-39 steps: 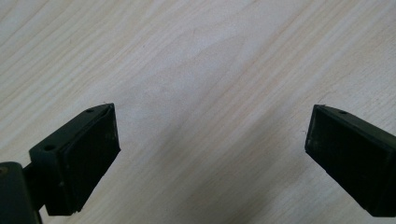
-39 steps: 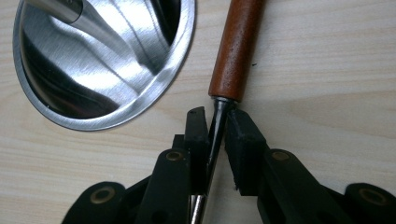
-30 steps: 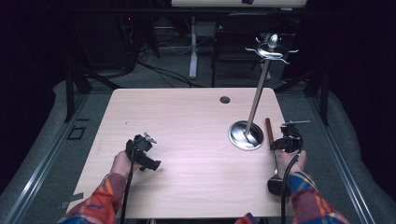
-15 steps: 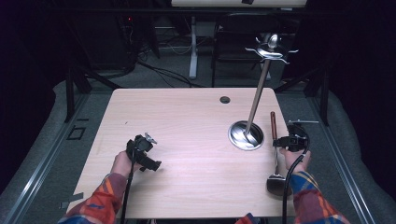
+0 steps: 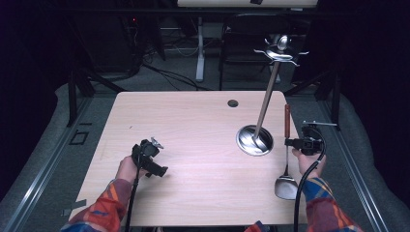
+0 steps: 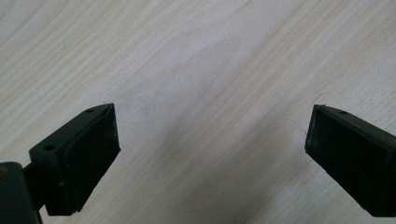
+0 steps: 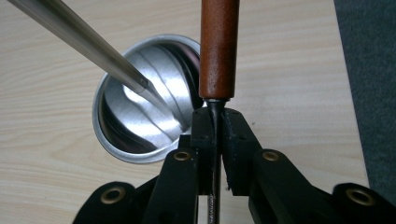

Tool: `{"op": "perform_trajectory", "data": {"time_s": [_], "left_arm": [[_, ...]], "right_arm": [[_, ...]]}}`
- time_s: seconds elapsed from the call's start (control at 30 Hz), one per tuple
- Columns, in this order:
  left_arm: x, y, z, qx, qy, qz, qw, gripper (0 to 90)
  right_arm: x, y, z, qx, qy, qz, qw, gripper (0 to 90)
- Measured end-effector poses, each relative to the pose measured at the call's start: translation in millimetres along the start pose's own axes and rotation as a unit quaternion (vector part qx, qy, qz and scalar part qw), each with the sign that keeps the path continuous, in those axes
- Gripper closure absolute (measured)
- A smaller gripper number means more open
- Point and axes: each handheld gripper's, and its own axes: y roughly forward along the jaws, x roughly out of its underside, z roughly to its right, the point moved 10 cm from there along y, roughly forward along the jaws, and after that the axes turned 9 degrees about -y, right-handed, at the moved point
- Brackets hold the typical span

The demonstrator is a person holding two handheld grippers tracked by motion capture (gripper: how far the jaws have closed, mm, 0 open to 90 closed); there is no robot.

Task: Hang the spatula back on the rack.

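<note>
A spatula [image 5: 286, 186] with a reddish wooden handle [image 7: 219, 46] and a metal blade lies lengthwise near the table's right edge, handle pointing away from me. My right gripper [image 5: 289, 142] is shut on its thin metal shaft just below the handle; in the right gripper view the jaws of this gripper [image 7: 215, 125] pinch the shaft. A utensil stand with a round shiny base [image 5: 255, 140] and a leaning pole [image 5: 267, 99] topped by hooks [image 5: 280, 48] stands just left of it. My left gripper [image 5: 154, 158] rests open over bare wood, with nothing between the jaws in the left gripper view [image 6: 210, 135].
The light wooden table [image 5: 193, 125] has a small dark cable hole [image 5: 233, 103] near its far edge. Dark floor, cables and a chair lie beyond. Grey carpet [image 5: 367, 159] borders the table's right edge, close to the right gripper.
The right gripper has carried the spatula slightly to the right, away from the stand's base. The left gripper has stayed put.
</note>
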Motion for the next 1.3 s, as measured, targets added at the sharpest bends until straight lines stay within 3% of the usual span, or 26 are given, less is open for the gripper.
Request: {"op": "perform_trajectory", "data": {"time_s": [0.27, 0.3, 0.33, 0.43, 0.57, 0.63, 0.7, 0.83, 1.13, 1.3], "left_arm": [[-0.4, 0.0, 0.1, 0.0, 0.001, 0.0, 1.0, 3.0], [-0.5, 0.4, 0.4, 0.001, 0.0, 0.0, 1.0, 3.0], [-0.9, 1.1, 0.1, 0.0, 0.0, 0.001, 1.0, 3.0], [-1.4, 1.8, -0.2, 0.0, -0.001, 0.003, 1.0, 3.0], [-2.1, 0.0, 1.0, -0.001, 0.004, 0.006, 1.0, 3.0], [-2.7, -0.5, 2.2, 0.0, 0.002, 0.008, 1.0, 3.0], [-2.7, -0.2, 2.1, -0.001, 0.004, 0.006, 1.0, 3.0], [-3.2, 0.1, 2.2, -0.001, 0.004, 0.006, 1.0, 3.0], [-3.6, 1.0, 3.2, 0.002, 0.006, 0.005, 1.0, 3.0], [-5.2, 1.8, 4.8, 0.002, 0.008, 0.004, 1.0, 3.0]], "right_arm": [[-8.6, -10.8, -3.9, 0.0, -0.018, 0.032, 0.9993, 83.8], [-6.2, -15.4, -0.2, 0.01, -0.037, 0.012, 0.9992, 83.8], [-9.7, -13.8, -4.8, 0.0, -0.02, 0.034, 0.9992, 83.8], [-11.1, -20.3, -5.1, 0.0, -0.033, 0.031, 0.999, 83.9], [-14.5, -26.3, -8.7, -0.003, -0.032, 0.053, 0.9981, 84.2], [-12.6, -32.4, -7.3, 0.0, -0.043, 0.041, 0.9982, 84.1], [-14.9, -35.5, -10.6, -0.012, -0.042, 0.055, 0.9975, 84.2], [-18.0, -43.5, -13.8, -0.013, -0.042, 0.073, 0.9964, 84.3], [-24.3, -60.5, -24.6, -0.016, -0.078, 0.092, 0.9925, 84.3], [-28.3, -68.1, -30.8, -0.014, -0.103, 0.107, 0.9888, 84.4]]}}
